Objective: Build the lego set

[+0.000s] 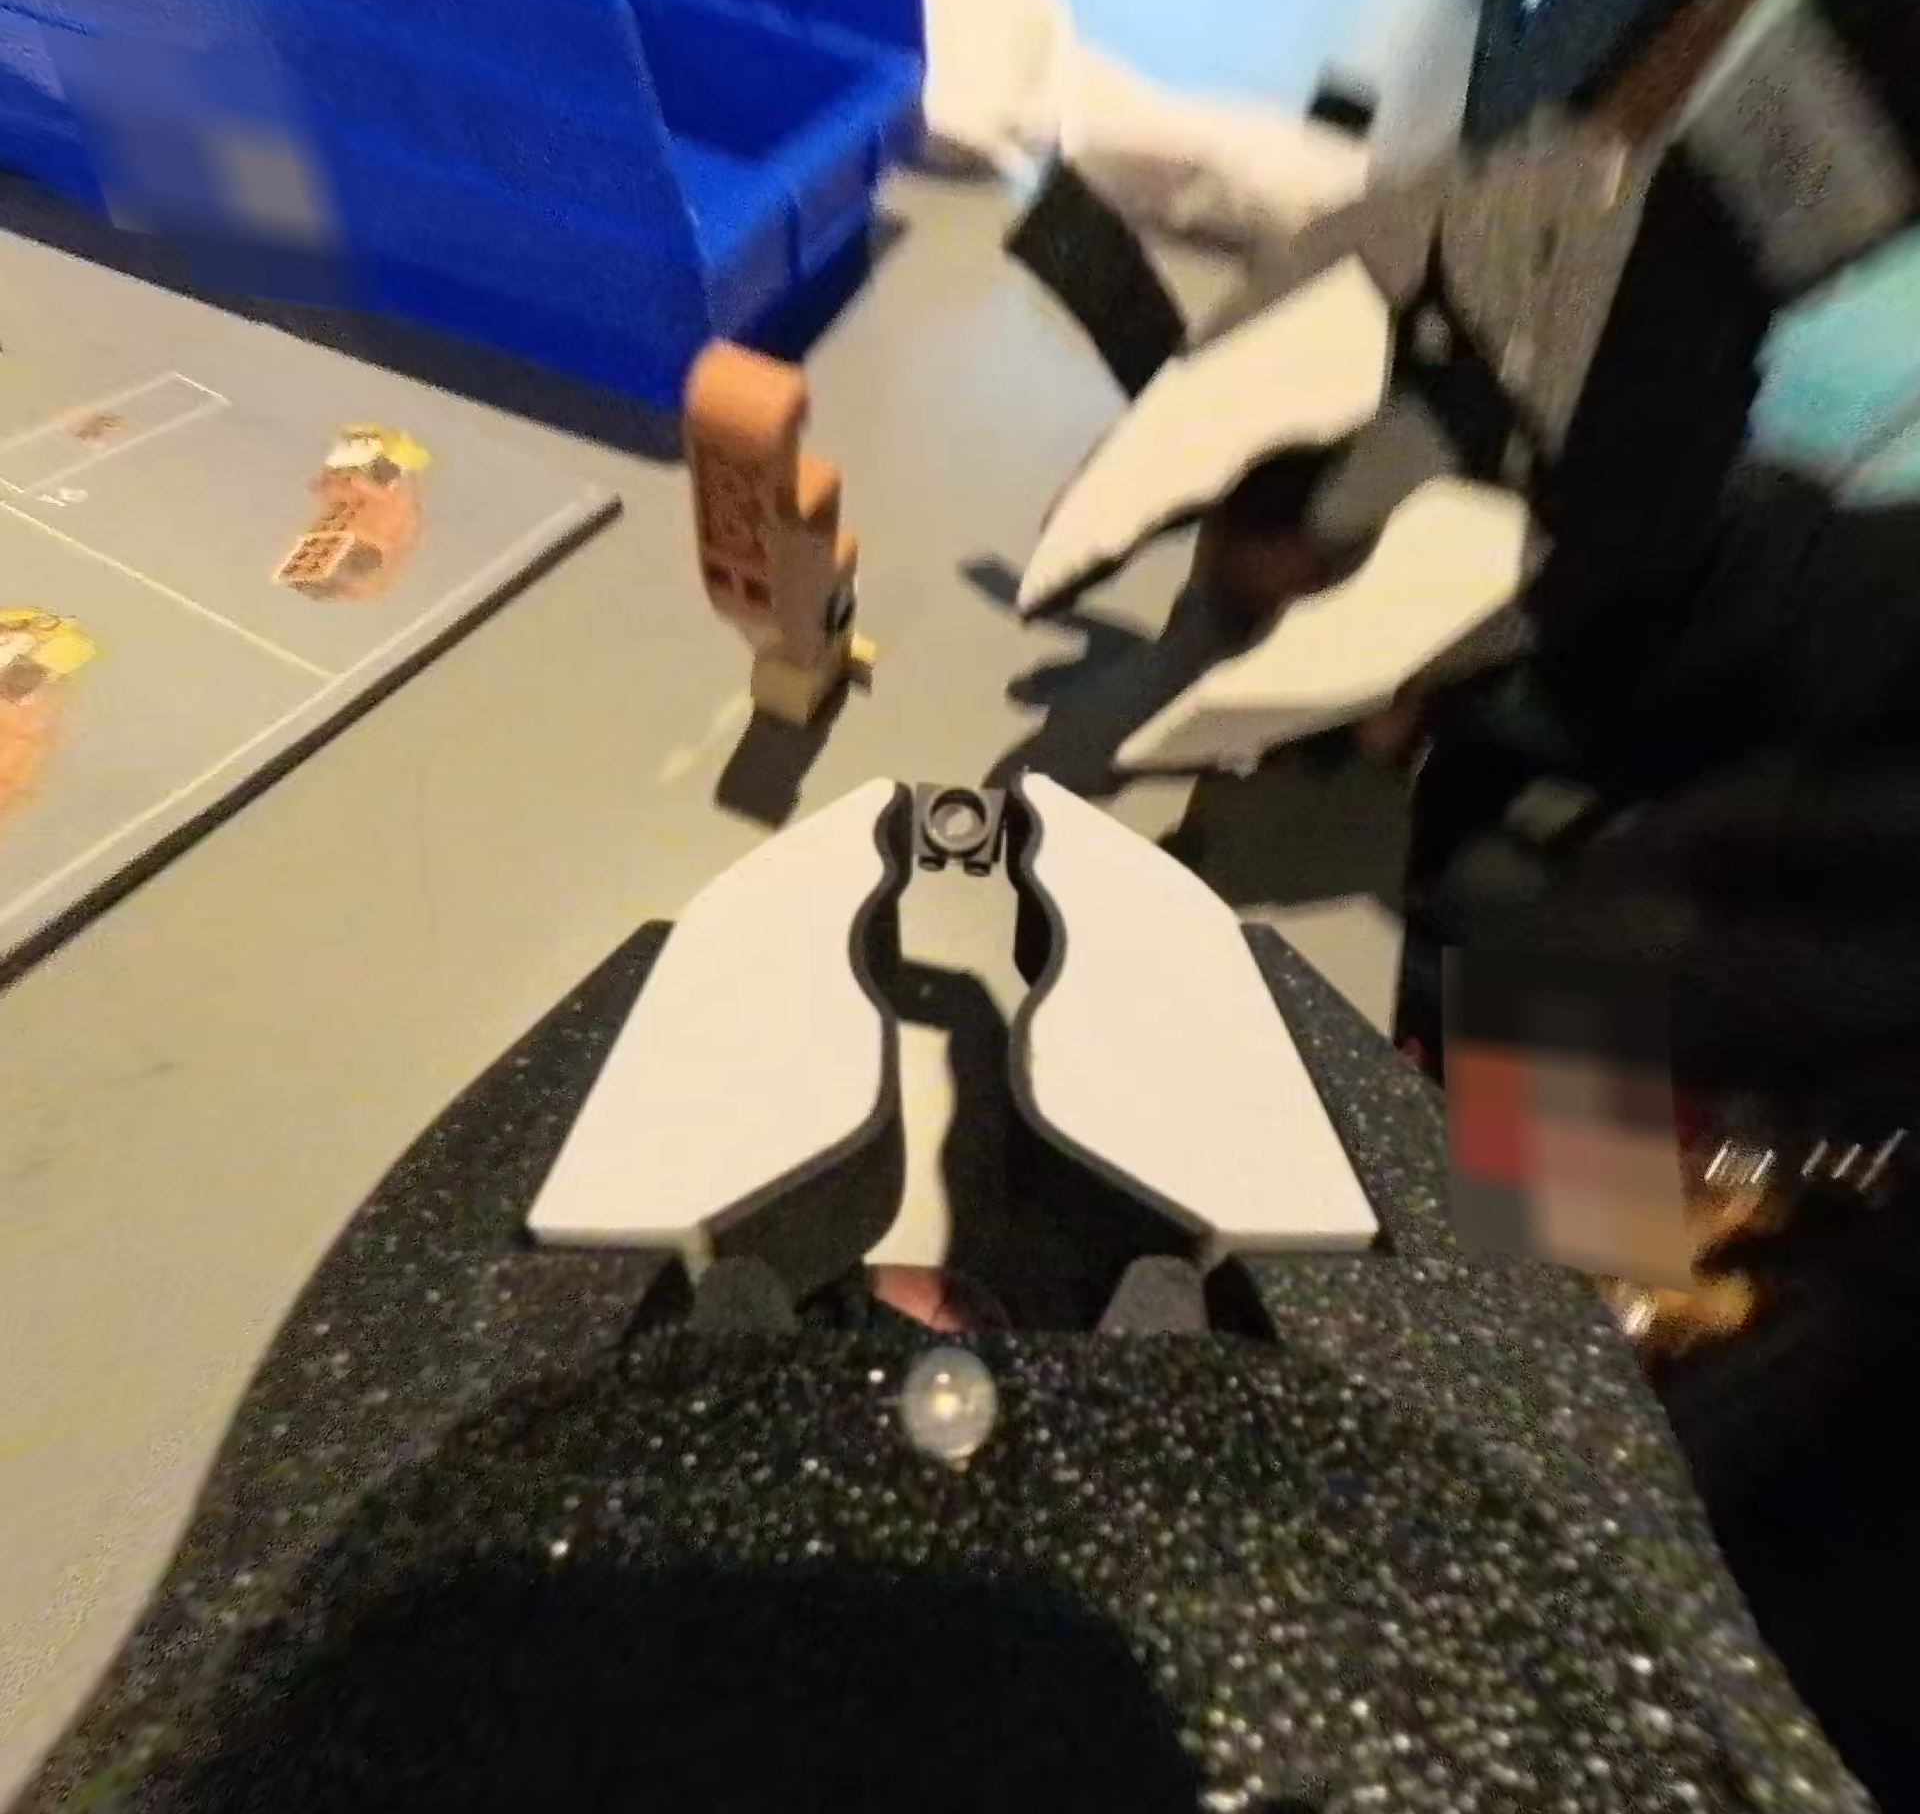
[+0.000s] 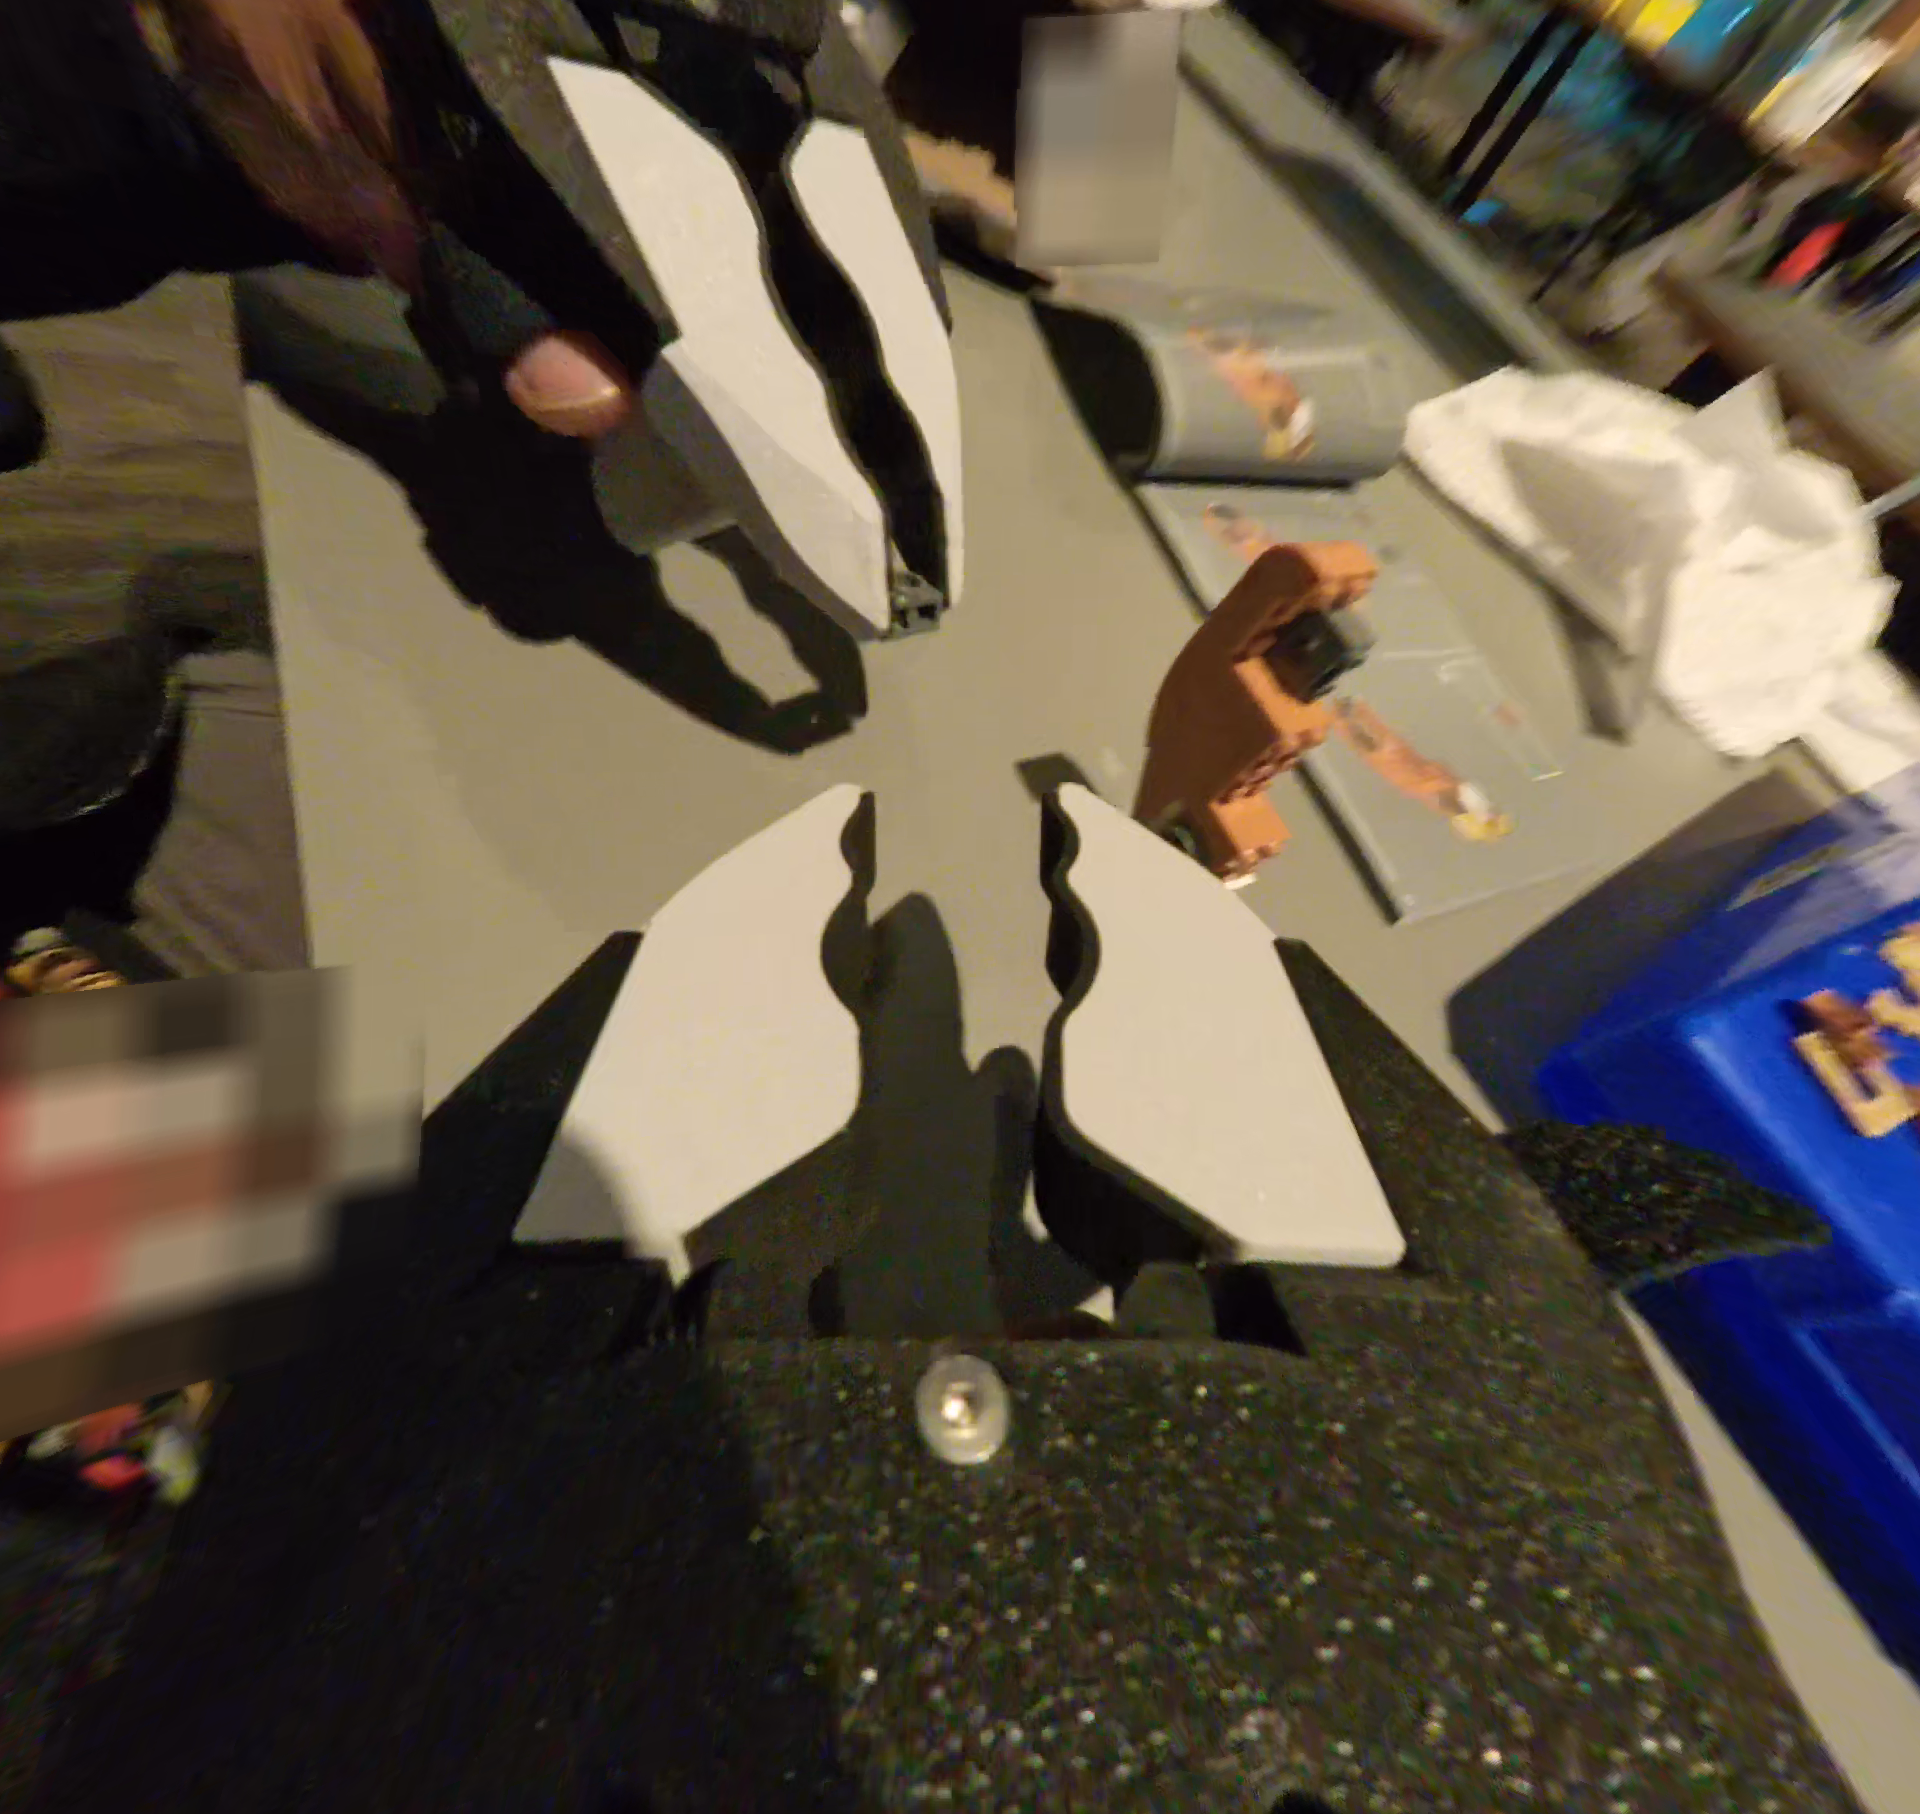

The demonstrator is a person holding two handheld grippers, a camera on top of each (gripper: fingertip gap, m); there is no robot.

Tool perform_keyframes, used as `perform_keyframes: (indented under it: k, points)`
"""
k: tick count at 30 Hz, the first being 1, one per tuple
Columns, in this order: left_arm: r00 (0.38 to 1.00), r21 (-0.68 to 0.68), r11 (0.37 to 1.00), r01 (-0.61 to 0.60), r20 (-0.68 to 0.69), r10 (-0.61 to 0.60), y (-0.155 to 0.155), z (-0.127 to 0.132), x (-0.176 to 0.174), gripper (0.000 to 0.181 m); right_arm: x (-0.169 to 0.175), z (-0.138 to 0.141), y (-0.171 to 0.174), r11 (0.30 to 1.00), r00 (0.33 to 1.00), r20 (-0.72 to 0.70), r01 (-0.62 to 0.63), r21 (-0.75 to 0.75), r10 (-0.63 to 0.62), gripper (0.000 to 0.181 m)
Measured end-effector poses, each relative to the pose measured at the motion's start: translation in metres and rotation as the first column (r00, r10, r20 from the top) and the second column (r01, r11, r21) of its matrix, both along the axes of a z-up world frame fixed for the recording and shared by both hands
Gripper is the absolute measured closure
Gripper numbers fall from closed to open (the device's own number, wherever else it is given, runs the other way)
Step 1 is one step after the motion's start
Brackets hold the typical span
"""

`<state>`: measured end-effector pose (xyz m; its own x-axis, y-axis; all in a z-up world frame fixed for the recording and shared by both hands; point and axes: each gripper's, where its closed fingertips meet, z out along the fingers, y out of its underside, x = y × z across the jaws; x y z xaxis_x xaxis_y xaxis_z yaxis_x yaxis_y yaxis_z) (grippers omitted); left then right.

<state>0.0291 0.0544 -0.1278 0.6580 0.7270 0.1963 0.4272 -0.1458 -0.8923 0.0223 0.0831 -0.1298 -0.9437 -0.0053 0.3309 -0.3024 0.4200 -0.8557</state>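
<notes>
My left gripper (image 1: 958, 808) is shut on a small dark grey lego piece (image 1: 958, 826) with one round stud, held above the grey table. It also shows in the right wrist view (image 2: 914, 606) at the upper left, with the dark piece (image 2: 914, 611) at its tips. An orange-brown lego build (image 1: 774, 538) stands upright on the table just beyond and left of my left gripper; in the right wrist view it (image 2: 1236, 694) leans beside my right fingertip. My right gripper (image 2: 956, 808) is open and empty over the table; it shows in the left wrist view (image 1: 1081, 663) at the right.
A blue bin (image 1: 499, 133) stands at the back left; it is at the right edge in the right wrist view (image 2: 1745, 1141). An instruction sheet (image 1: 187, 559) with pictures lies at the left. A crumpled white bag (image 2: 1662, 559) lies at the far right. The tips of both grippers are at nearly the same place.
</notes>
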Motion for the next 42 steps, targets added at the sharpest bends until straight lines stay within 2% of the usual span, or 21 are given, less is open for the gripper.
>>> perform_keyframes:
  k: [3,6,9,11,13,16,20,24,27,32,38,42]
  points:
    - [0.997,0.270,0.960,-0.073,0.046,0.063,0.015,0.020,-0.013,0.165,-0.010,0.016,0.000,0.993,0.998,-0.060,0.025,-0.115,-0.032,0.151]
    - [0.989,0.481,0.866,-0.137,0.112,0.094,0.024,0.033,-0.022,0.165,-0.014,0.031,0.001,0.978,0.996,-0.080,0.031,-0.206,-0.048,0.151]
    - [0.978,0.694,0.690,-0.206,0.174,0.117,0.023,0.047,-0.029,0.165,-0.014,0.038,-0.001,0.971,0.994,-0.100,0.027,-0.238,-0.052,0.151]
    - [0.968,0.786,0.566,-0.250,0.221,0.120,0.021,0.050,-0.031,0.165,-0.014,0.041,-0.003,0.964,0.992,-0.099,0.045,-0.261,-0.074,0.152]
    - [0.958,0.837,0.466,-0.287,0.256,0.131,0.019,0.050,-0.033,0.165,-0.015,0.044,-0.005,0.954,0.990,-0.093,0.080,-0.289,-0.111,0.153]
    - [0.948,0.877,0.364,-0.314,0.273,0.162,0.018,0.051,-0.033,0.164,-0.018,0.048,-0.007,0.936,0.980,-0.086,0.145,-0.320,-0.181,0.155]
    - [0.939,0.909,0.256,-0.330,0.288,0.188,0.019,0.052,-0.033,0.165,-0.016,0.048,-0.010,0.932,0.968,-0.132,0.160,-0.324,-0.212,0.157]
    - [0.939,0.928,0.182,-0.325,0.295,0.175,0.025,0.053,-0.031,0.165,-0.013,0.046,-0.012,0.934,0.965,-0.143,0.163,-0.318,-0.218,0.159]
    - [0.938,0.933,0.157,-0.324,0.296,0.179,0.026,0.053,-0.030,0.165,-0.014,0.047,-0.010,0.930,0.960,-0.156,0.173,-0.325,-0.233,0.164]
    - [0.938,0.932,0.161,-0.326,0.297,0.178,0.026,0.052,-0.028,0.165,-0.013,0.047,-0.010,0.936,0.959,-0.182,0.151,-0.316,-0.216,0.167]
    - [0.961,0.922,0.273,-0.273,0.251,0.113,0.030,0.056,-0.020,0.165,-0.006,0.050,-0.005,0.956,0.993,-0.108,0.008,-0.293,-0.041,0.169]
    - [0.976,0.891,0.400,-0.216,0.211,0.056,0.034,0.059,-0.013,0.165,0.002,0.053,-0.001,0.955,0.993,-0.025,-0.114,-0.273,0.112,0.169]
